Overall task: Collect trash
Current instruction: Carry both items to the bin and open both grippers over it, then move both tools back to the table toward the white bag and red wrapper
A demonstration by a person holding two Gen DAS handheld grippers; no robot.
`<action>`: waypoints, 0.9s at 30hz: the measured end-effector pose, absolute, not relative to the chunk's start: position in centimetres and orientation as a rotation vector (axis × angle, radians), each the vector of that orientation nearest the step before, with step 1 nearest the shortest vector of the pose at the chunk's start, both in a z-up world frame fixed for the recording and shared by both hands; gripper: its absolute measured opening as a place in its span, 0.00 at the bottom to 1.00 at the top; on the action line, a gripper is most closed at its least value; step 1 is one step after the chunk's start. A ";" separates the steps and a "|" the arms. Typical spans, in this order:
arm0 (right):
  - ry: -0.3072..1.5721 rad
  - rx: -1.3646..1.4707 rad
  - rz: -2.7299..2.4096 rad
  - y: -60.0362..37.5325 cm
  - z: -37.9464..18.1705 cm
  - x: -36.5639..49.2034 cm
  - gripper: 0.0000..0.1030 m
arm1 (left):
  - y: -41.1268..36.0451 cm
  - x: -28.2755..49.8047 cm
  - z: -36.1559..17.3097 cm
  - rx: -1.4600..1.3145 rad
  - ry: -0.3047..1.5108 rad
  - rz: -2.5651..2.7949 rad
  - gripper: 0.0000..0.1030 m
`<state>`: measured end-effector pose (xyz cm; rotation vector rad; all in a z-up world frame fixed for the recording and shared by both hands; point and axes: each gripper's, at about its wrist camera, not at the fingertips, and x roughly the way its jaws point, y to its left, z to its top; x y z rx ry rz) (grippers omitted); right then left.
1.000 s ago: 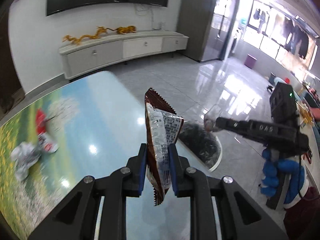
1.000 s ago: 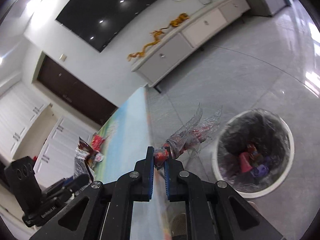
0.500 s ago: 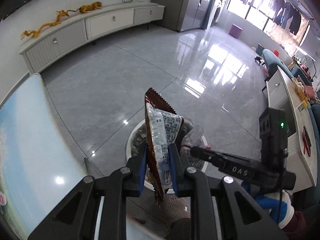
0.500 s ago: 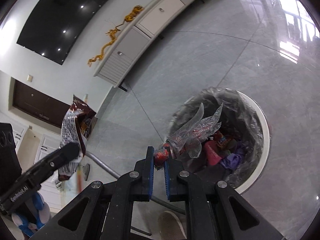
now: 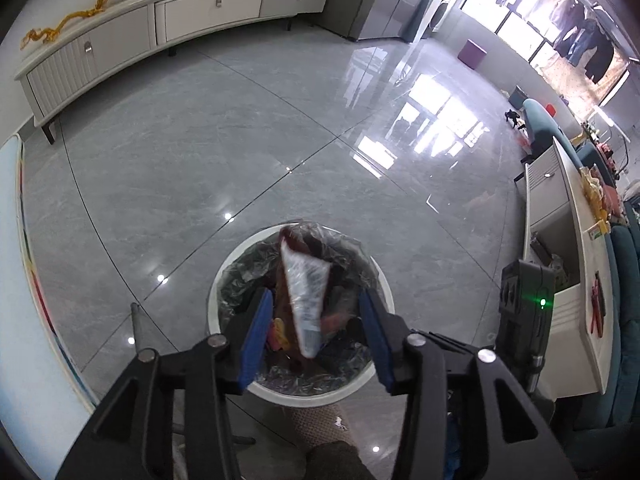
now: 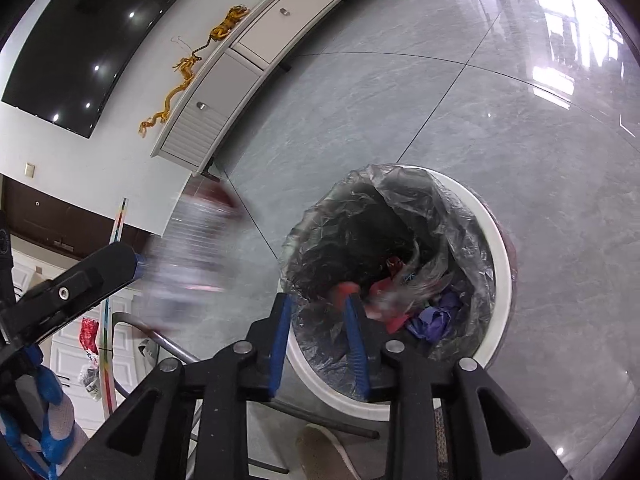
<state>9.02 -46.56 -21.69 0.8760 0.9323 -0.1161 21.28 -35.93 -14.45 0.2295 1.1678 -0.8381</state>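
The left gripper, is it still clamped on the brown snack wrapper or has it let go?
Let go. The left gripper has just been opening; the brown snack wrapper hangs blurred between its pads, touching neither, over the trash bin.

Left gripper (image 5: 316, 320) — matte black angular linkage arms with triangular cut-outs, silver round-head screws at the pivots, flat blue pads (image 5: 256, 340) lining the inner faces of both fingers. Right gripper (image 6: 318, 316) — same black frame, silver screws, ribbed blue pads (image 6: 357, 344). A black box-shaped housing (image 5: 524, 312) with a lit green indicator sits on the right unit. Glove (image 6: 48, 420) — knitted grey with blue coating. Shoe (image 6: 324, 456) — beige mesh toe.
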 end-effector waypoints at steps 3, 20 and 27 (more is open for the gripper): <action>0.931 0.874 -0.125 -46.5 -21.5 8.6 0.31 | -35.2 21.0 -14.1 0.199 1.168 -0.847 0.43; 0.821 0.789 -0.139 -43.1 -14.0 6.3 0.40 | -28.3 16.6 -7.8 0.124 1.017 -0.799 0.43; 0.779 0.701 -0.116 -40.0 -9.9 5.7 0.41 | -23.2 15.2 -4.7 0.055 0.932 -0.735 0.55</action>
